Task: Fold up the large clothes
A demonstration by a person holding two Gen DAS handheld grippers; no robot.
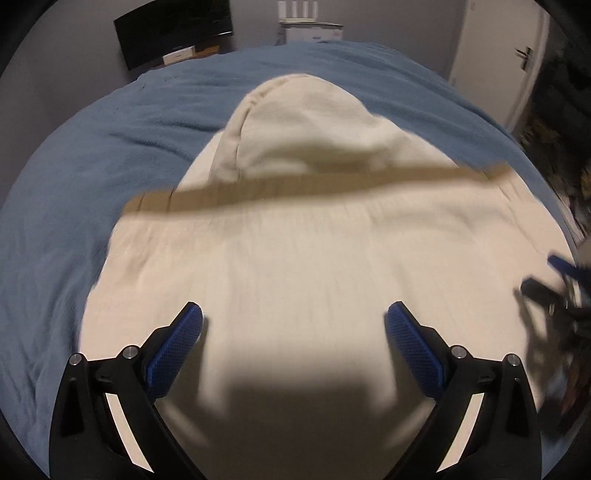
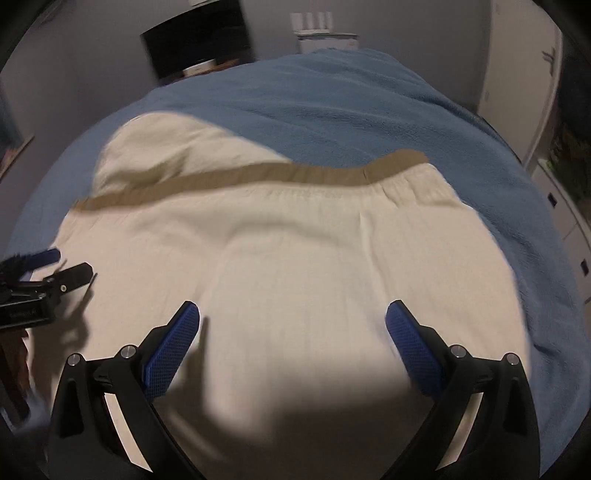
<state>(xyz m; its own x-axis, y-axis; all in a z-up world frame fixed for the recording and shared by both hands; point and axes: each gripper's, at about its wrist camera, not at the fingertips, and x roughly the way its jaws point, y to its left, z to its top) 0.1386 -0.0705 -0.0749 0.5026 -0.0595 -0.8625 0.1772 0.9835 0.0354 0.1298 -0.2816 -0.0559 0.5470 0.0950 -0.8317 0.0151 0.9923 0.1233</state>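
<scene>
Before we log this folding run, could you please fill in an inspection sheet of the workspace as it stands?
Surface: bed under a blue blanket, rumpled.
Job's things: cream garment lying spread on the blanket, tan band across it, a folded-over part beyond the band.
Clutter: nothing seen on the bed.
Grippers: left hand-held gripper open, above the garment, holding nothing; right hand-held gripper open, likewise empty.
Cables: nothing seen.
Surroundings: dark monitor, white door, white unit beyond the bed; picture blurred.
</scene>
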